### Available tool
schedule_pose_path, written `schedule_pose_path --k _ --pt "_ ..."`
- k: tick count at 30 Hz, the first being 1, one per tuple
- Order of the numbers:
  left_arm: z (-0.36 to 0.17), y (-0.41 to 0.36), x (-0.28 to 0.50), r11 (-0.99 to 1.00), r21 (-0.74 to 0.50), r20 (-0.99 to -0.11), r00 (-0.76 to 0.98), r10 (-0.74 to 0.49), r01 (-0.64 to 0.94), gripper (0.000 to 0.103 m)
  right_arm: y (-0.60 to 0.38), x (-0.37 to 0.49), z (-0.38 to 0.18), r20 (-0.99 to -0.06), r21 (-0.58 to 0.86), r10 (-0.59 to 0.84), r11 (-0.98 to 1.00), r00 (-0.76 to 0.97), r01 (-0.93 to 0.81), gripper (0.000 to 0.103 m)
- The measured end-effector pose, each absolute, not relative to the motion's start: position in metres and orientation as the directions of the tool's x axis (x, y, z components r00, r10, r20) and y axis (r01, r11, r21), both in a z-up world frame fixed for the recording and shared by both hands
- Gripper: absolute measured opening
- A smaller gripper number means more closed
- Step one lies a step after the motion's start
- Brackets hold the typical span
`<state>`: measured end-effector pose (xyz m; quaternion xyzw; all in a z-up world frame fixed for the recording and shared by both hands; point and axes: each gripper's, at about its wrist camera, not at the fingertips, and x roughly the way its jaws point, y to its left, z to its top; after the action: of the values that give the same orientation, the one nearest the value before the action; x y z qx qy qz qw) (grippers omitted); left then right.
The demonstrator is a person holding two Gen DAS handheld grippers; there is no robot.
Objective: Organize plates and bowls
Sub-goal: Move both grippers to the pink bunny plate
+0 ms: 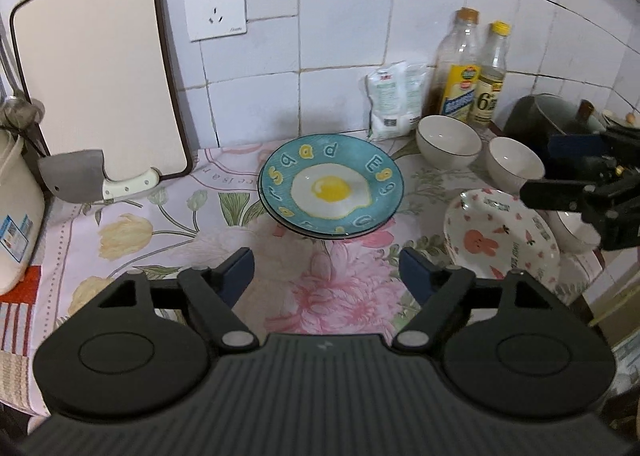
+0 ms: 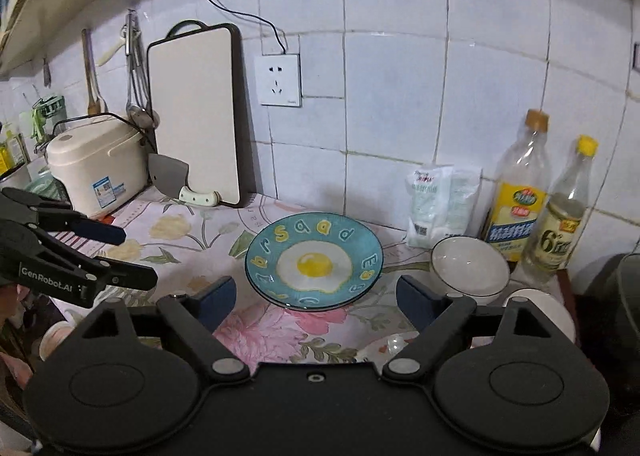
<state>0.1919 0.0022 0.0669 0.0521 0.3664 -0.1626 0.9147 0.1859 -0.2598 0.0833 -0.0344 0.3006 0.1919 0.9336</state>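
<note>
Both grippers hang above the desk [image 1: 132,240].
Left gripper [image 1: 326,272] and right gripper [image 2: 314,296] tilt down toward the egg plates [image 1: 331,191], jaws apart, empty.

Your right gripper [image 2: 312,298] jaws wide and empty above the bench [image 2: 192,252], egg plate [image 2: 314,260] stacked on another ahead, two bowls [image 2: 468,266] right, left gripper [image 2: 132,256] at left

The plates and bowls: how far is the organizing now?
Done: two blue egg plates sit stacked. In hand: nothing; the left gripper and right gripper are open and empty. Left: the rabbit plate and two white bowls stand separate.
</note>
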Motion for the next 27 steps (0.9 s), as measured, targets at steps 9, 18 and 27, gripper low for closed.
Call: schedule_pose_path --k 9,18,27 --pt "0.074 -0.010 0.150 0.913 0.017 -0.662 0.689 -0.295 0.408 0.096 -0.278 0.131 0.096 -0.543 0.029 0.360 0.911 0.759 -0.412 0.091" --pt "0.070 -0.041 0.125 0.867 0.057 -0.675 0.659 -0.332 0.495 0.096 -0.303 0.094 0.090 -0.533 0.049 0.344 0.925 0.773 -0.378 0.092" --pt "0.051 -0.080 0.125 0.809 0.047 -0.718 0.583 -0.381 0.586 0.096 -0.326 0.073 0.060 -0.542 0.064 0.314 0.940 0.780 -0.334 0.092"
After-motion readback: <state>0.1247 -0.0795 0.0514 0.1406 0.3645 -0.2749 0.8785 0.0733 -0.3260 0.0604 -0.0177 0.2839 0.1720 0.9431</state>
